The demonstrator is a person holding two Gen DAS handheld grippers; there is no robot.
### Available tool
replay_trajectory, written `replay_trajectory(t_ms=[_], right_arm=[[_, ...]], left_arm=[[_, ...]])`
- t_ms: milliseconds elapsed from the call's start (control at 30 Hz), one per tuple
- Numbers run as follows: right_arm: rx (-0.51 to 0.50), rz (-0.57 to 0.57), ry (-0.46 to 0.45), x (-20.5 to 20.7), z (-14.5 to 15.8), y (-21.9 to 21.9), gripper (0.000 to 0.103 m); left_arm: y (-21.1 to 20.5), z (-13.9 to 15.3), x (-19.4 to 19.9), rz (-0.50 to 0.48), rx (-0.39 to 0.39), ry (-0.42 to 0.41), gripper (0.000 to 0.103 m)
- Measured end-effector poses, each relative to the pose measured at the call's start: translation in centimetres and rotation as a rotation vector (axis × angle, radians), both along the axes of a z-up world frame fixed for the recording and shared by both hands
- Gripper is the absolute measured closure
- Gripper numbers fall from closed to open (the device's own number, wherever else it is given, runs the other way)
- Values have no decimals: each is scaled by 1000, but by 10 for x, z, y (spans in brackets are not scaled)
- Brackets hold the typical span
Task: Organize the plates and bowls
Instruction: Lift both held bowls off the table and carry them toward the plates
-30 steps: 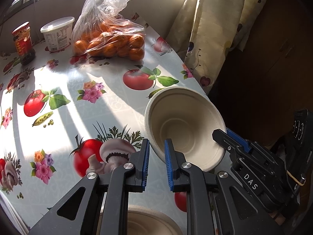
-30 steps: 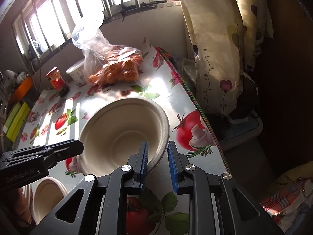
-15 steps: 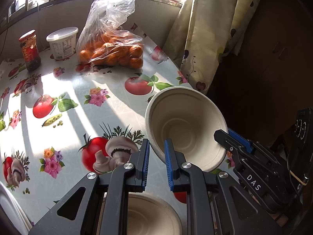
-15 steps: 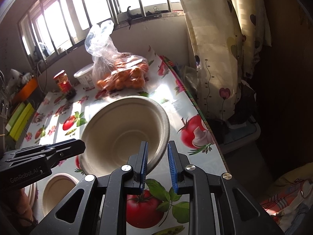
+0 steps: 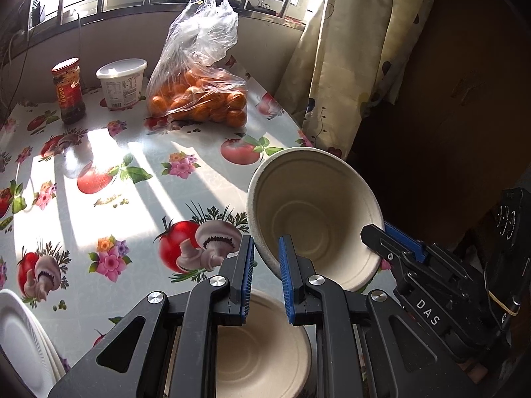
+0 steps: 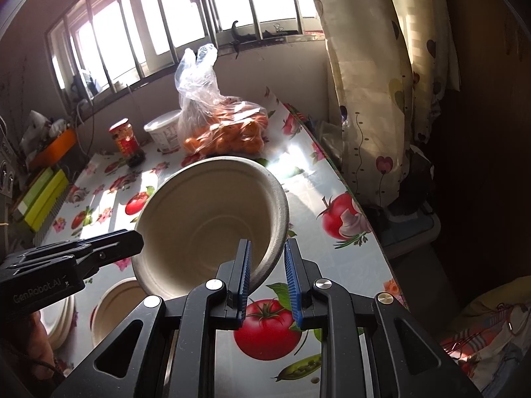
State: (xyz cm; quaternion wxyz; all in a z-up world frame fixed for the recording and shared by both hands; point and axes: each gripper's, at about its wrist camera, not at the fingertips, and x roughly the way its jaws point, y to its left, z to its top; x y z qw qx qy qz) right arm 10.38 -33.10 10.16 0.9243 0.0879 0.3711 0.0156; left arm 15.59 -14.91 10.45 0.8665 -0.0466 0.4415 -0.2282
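Note:
A beige paper bowl (image 5: 315, 212) hangs tilted above the table, held by its rim on two sides. My left gripper (image 5: 265, 255) is shut on its near-left rim. My right gripper (image 6: 267, 258) grips the opposite rim, seen in the right wrist view on the bowl (image 6: 209, 219). A second beige bowl (image 5: 262, 351) sits on the table below the left gripper; it also shows in the right wrist view (image 6: 113, 308). White plates (image 5: 23, 341) are stacked at the table's near left.
A bag of oranges (image 5: 199, 99), a white tub (image 5: 121, 83) and a red jar (image 5: 68, 91) stand at the far edge of the table by the window. A curtain (image 5: 341, 66) hangs past the table's right edge (image 6: 361, 205). Green boxes (image 6: 43, 199) lie far left.
Both grippers have lifted the bowl higher and drawn back toward me. The second bowl and the white plates have come into view below.

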Motion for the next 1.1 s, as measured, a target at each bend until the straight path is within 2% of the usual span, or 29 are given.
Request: replay_trajectory(t_ms=[467, 1100], right_arm=[[-6, 27, -20, -32, 8, 30, 83], [-4, 77, 11, -62, -8, 75, 83]], left_arm=[[33, 6, -35, 16, -24, -24, 86], [79, -13, -69, 62, -34, 2, 87]])
